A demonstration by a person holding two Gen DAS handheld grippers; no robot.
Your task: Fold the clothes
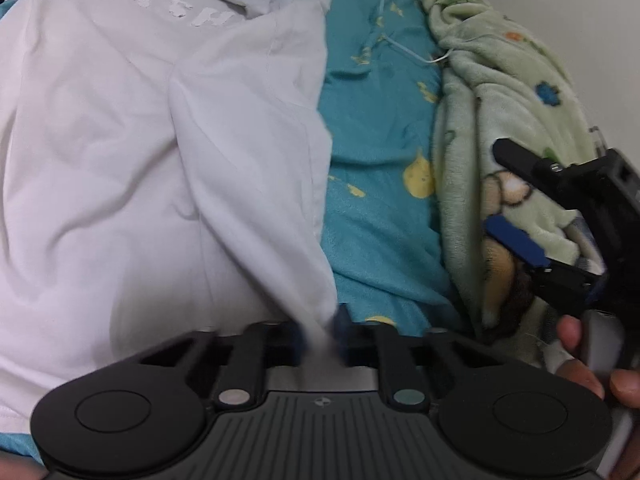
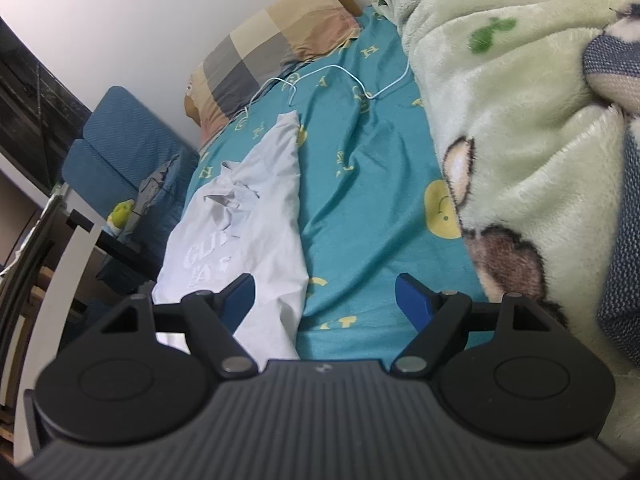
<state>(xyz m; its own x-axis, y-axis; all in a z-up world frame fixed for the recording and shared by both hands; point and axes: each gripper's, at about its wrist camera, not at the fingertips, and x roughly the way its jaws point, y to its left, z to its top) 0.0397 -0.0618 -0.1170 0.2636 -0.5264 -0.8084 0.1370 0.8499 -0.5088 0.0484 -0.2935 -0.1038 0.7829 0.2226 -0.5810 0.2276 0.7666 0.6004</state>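
A white T-shirt (image 1: 140, 140) with raised lettering lies spread on the teal bed sheet (image 1: 376, 140); it fills the left wrist view. My left gripper (image 1: 324, 336) is shut on a fold of its right edge, and the cloth runs up from between the blue pads. In the right wrist view the same T-shirt (image 2: 248, 216) lies left of centre, rumpled near the collar. My right gripper (image 2: 325, 284) hovers open over the bare sheet (image 2: 368, 200), its left finger above the shirt's edge. The right gripper (image 1: 494, 188) also shows at the right, held by a hand (image 1: 580, 360).
A fluffy green blanket (image 2: 520, 120) is heaped along the right of the bed. A checked pillow (image 2: 272, 48) lies at the far end, with a thin white cable (image 2: 352, 76) on the sheet. A blue chair (image 2: 120, 140) stands left of the bed.
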